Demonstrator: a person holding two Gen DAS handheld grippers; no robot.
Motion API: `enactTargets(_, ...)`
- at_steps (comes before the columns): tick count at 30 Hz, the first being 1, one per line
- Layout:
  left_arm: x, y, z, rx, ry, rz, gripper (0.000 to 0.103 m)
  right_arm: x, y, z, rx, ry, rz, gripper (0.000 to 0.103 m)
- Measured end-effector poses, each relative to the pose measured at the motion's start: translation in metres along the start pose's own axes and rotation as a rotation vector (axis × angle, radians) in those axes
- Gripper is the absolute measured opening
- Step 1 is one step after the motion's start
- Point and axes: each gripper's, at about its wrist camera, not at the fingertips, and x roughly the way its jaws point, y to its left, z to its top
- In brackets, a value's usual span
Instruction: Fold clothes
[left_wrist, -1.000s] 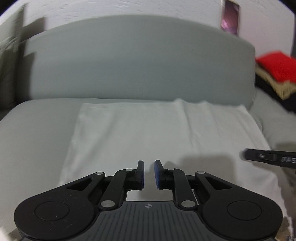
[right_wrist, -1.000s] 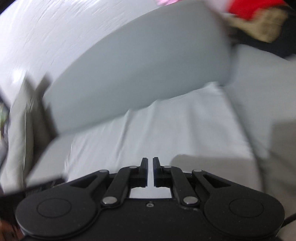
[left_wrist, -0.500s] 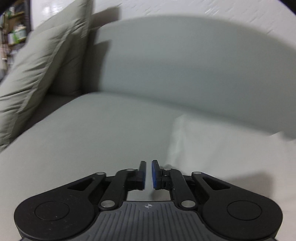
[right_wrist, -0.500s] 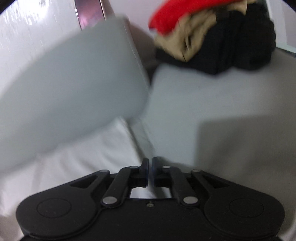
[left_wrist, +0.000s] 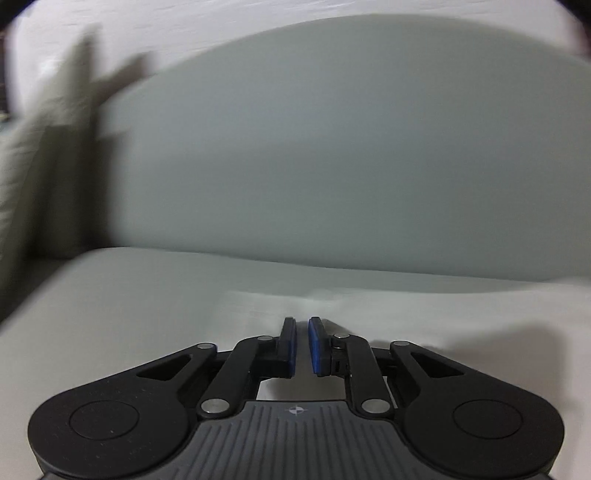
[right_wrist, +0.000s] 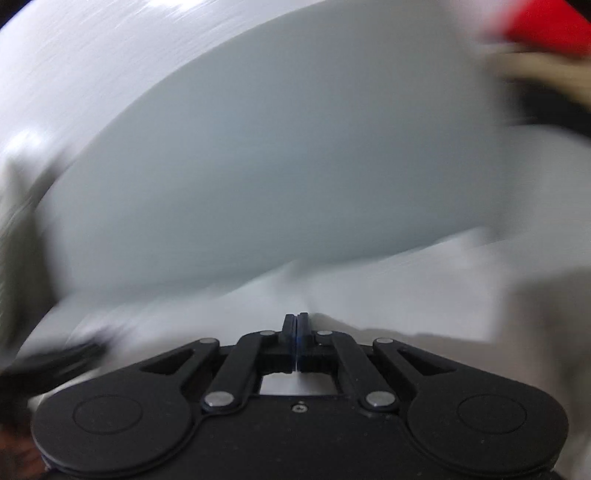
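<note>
So the white cloth (left_wrist: 424, 325) is spread flat on the sofa seat (left_wrist: 110, 295), right up near the grey backrest (left_wrist: 332, 147), which makes sense since you want it laid out smooth before folding anything.

Starting on the left: the left tongs (left_wrist: 302, 345) sit over the cloth's far left corner area, with bare seat off to their left and the cloth's back edge just ahead of the tips. There's a narrow gap between the blue pads (left_wrist: 316, 347) and nothing in it, so no grab yet. My guess is they're lining up for that corner.

Moving right: the right tongs (right_wrist: 296, 341) are fully pinched together, and I can't see any fabric caught between them. White cloth (right_wrist: 369, 295) lies under and ahead of them. A pile of other clothes (right_wrist: 546, 44), red on top, sits well off to their upper right, pretty blurry.
</note>
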Motion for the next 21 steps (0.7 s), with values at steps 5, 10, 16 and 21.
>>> enactTargets(5,0.019,0.037,-0.002,0.060,0.035,0.117,0.011,-0.004,-0.058,0.015,0.168,-0.079,-0.215,0.000)
enactTargets(10,-0.011,0.057,0.012,0.014,0.058,0.041,0.013,-0.029,-0.035,0.018,0.141,-0.054,-0.238,0.004)
enactTargets(16,-0.119,0.088,0.017,-0.034,0.031,-0.094,0.018,-0.152,-0.003,0.024,0.212,-0.155,-0.111,0.022)
enactTargets(21,-0.251,0.101,0.010,0.078,-0.011,-0.206,0.029,-0.250,-0.012,0.066,0.219,-0.143,0.007,0.036)
